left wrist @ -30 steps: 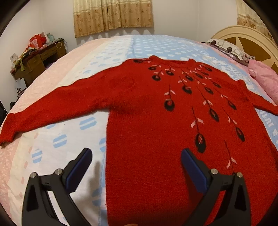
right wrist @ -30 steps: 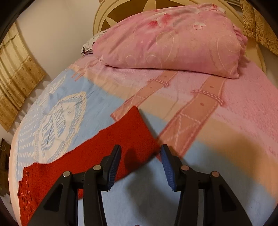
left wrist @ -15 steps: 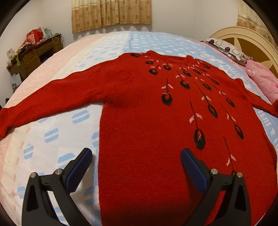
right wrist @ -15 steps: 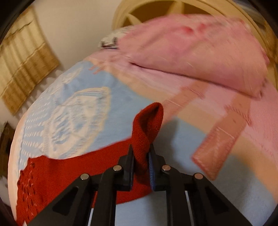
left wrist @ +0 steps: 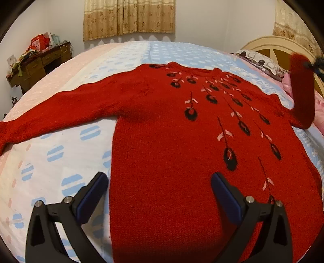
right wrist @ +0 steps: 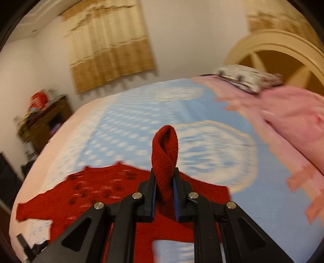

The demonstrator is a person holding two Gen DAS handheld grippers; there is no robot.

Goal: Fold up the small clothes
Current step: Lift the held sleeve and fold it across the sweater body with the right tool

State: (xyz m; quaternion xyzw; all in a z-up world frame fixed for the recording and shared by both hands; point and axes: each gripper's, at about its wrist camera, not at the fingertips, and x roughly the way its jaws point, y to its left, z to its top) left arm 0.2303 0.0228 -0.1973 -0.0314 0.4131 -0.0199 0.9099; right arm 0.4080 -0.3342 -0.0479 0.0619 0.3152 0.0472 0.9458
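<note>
White walls (left wrist: 212, 20) are closing in the far side of the room, lit by warm indoor light. A beige patterned curtain (left wrist: 129, 18) is hanging on the far wall, and another curtain (left wrist: 293, 26) is showing at the far right. A brown wooden desk (left wrist: 38, 64) is standing at the far left, piled with clutter and a red box (left wrist: 39, 41). A cream arched headboard (left wrist: 279, 48) is rising at the right, above a patterned pillow (left wrist: 257, 58).
</note>
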